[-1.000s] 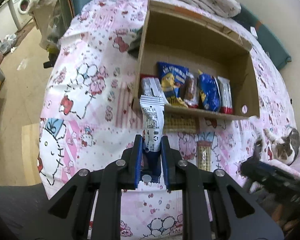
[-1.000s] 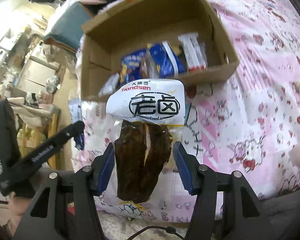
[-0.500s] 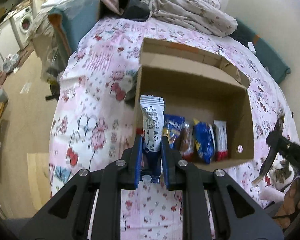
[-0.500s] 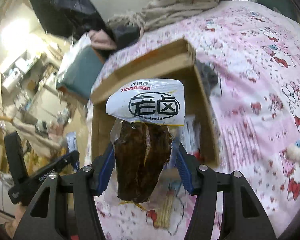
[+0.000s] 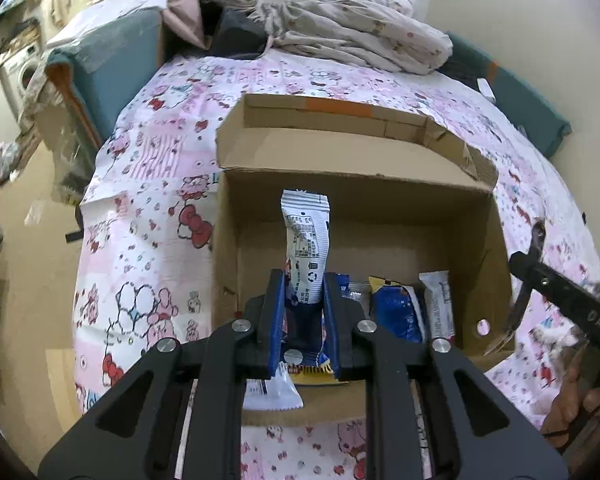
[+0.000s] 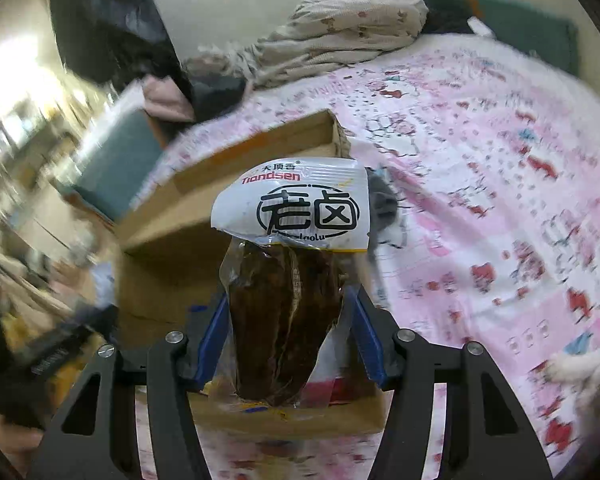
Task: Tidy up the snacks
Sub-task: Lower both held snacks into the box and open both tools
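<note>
One box (image 5: 440,184); two held snack packets (image 5: 306,236) (image 6: 292,280).

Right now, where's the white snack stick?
In the left wrist view, the white snack stick stands upright in the left tongs, over the cardboard box, left of the blue packet.

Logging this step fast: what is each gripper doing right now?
Left gripper: shut on the white snack packet, over the cardboard box.
Right gripper: shut on the braised snack pouch.
</note>
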